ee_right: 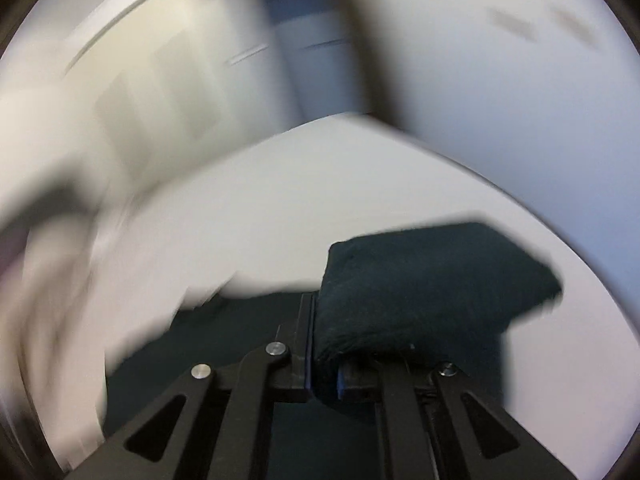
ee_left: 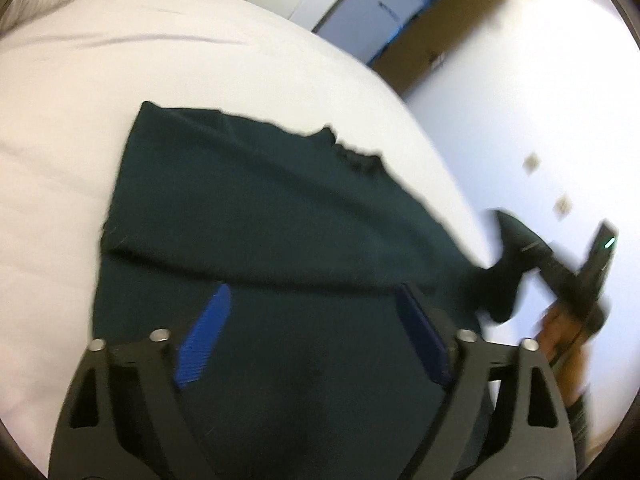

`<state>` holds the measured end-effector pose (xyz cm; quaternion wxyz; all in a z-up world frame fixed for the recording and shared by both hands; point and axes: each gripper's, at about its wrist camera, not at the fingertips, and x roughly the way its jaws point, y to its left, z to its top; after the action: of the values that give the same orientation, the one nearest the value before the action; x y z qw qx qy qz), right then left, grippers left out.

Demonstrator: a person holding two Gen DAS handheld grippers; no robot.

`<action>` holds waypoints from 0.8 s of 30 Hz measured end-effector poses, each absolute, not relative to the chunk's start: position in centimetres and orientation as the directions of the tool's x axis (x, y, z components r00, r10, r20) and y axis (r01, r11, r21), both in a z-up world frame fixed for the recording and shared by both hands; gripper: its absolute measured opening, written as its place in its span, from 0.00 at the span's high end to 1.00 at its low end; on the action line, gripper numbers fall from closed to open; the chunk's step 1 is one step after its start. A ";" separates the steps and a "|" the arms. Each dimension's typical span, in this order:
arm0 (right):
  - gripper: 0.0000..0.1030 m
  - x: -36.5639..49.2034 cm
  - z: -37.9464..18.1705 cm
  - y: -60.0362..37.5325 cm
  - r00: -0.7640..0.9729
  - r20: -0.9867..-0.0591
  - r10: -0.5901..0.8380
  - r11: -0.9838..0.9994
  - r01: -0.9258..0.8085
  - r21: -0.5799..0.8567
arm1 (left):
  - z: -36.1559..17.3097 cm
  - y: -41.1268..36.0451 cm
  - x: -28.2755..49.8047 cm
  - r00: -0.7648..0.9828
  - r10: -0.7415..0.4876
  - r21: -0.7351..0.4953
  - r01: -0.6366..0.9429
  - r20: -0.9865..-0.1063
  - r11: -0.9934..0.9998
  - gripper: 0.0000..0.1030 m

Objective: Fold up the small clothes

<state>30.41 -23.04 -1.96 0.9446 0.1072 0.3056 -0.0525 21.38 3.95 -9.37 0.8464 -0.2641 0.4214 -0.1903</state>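
— Item one? 
— Dark green garment (ee_left: 256, 208), on the white bed (ee_left: 60, 128). 
— Grippers? 
— Left gripper (ee_left: 312, 328): spread wide, empty. Right gripper (ee_right: 324, 344): clamped on a garment fold.

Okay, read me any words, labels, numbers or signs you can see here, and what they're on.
None can be read.
A small dark mark on the blue door: too blurred to read.
The dark green garment: no label or print shows.
Both grippers: no lettering visible.
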 end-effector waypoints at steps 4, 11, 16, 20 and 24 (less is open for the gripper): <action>0.91 34.7 -6.5 -14.8 0.734 -0.678 -0.042 0.999 0.020 -0.040 | -9.9 3.2 24.6 0.481 -0.645 -0.705 0.074 -0.594 0.705 0.14; 0.90 34.8 -9.6 -12.6 0.713 -0.701 -0.021 0.995 -0.054 -0.085 | -11.3 -0.5 28.1 0.350 -0.739 -0.772 0.066 -0.575 0.632 0.14; 0.90 34.1 -10.3 -13.1 0.709 -0.705 0.003 0.998 -0.044 -0.040 | -12.5 -0.8 28.1 0.333 -0.762 -0.806 0.005 -0.556 0.591 0.14; 0.86 33.0 -10.9 -11.4 0.708 -0.706 0.013 0.997 -0.064 -0.046 | -12.8 -0.9 29.1 0.324 -0.781 -0.829 -0.022 -0.534 0.558 0.14; 0.85 33.2 -11.0 -11.2 0.705 -0.708 0.029 0.997 -0.073 -0.032 | -13.0 -2.1 30.7 0.284 -0.821 -0.859 -0.022 -0.495 0.511 0.39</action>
<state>33.22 -11.20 -11.03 0.9229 -0.0286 0.3829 0.0275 30.65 -2.15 -12.98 0.6931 -0.4017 0.5245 -0.2884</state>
